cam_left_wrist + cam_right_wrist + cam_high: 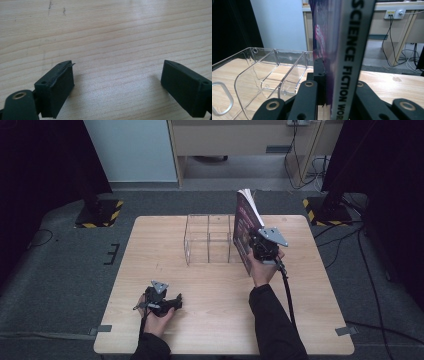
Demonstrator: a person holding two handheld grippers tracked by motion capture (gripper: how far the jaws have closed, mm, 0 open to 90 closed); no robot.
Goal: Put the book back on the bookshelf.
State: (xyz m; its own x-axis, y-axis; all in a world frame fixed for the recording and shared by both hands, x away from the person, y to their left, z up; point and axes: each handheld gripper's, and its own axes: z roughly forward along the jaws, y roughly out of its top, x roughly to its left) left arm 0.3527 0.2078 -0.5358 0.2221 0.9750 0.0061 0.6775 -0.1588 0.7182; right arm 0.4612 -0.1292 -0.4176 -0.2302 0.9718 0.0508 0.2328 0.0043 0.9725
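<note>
Pale woodgrain table (210, 320): right claw (256, 251) clamps glossy book (246, 220); left claw (172, 302) gapes empty.

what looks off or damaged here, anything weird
One small flaw: on the left tongs, a pad has a thin edge peeling up at its tip. The book is upright in the right tongs beside the clear organizer; nothing spilled.
</note>
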